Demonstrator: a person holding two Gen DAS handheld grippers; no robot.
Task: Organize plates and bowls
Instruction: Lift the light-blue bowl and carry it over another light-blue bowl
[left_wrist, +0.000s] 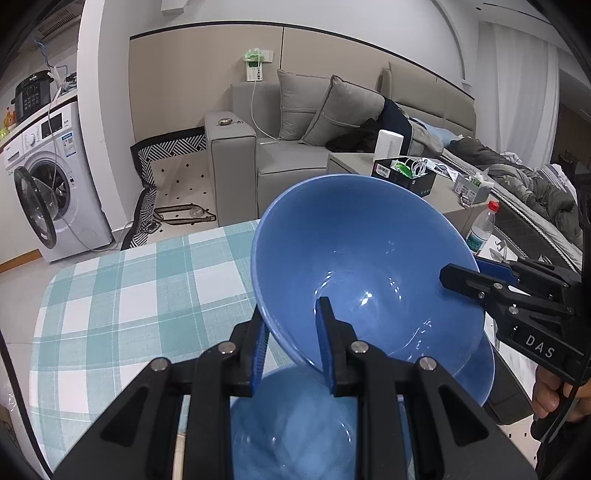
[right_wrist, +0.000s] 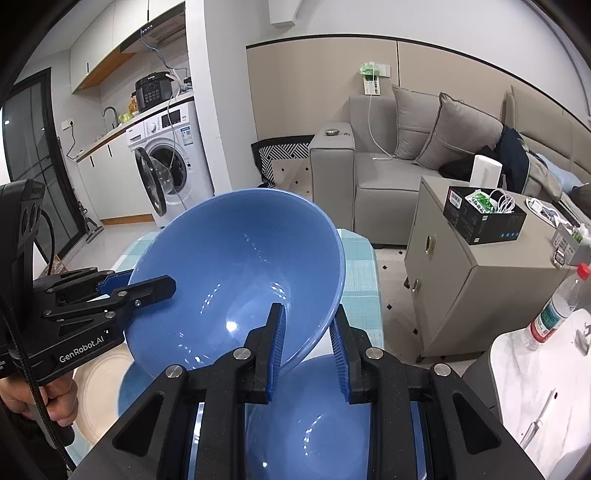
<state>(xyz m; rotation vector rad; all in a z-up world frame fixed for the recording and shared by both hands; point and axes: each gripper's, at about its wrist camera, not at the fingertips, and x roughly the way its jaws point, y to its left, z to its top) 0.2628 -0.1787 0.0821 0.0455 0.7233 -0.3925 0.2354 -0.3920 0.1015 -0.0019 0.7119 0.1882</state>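
Left wrist view: the left gripper (left_wrist: 295, 343) has its fingers (left_wrist: 327, 343) pinching the near rim of a big blue bowl (left_wrist: 362, 266), one pad inside, one outside.
Right wrist view: the right gripper (right_wrist: 308, 354) is clamped on the opposite rim the same way, so it's a two-handed carry!
Where the bowl is: up in the air and tipped, clear of the checked worktop (left_wrist: 140, 280), hanging over a second blue bowl (right_wrist: 314, 417) directly beneath.
Beside the stack: a cream plate (right_wrist: 96, 391) sits at the left edge (half hidden behind the gripper).
How it will handle: glazed ceramic by the shine, so stiff, probably weighty, slick under the pads and quick to chip if it knocks the bowl below.
Where to hold: the thin rim, on opposite sides as now; it looks the only spot narrow fingers can bite.
Risk: a one-sided slip would swing it.
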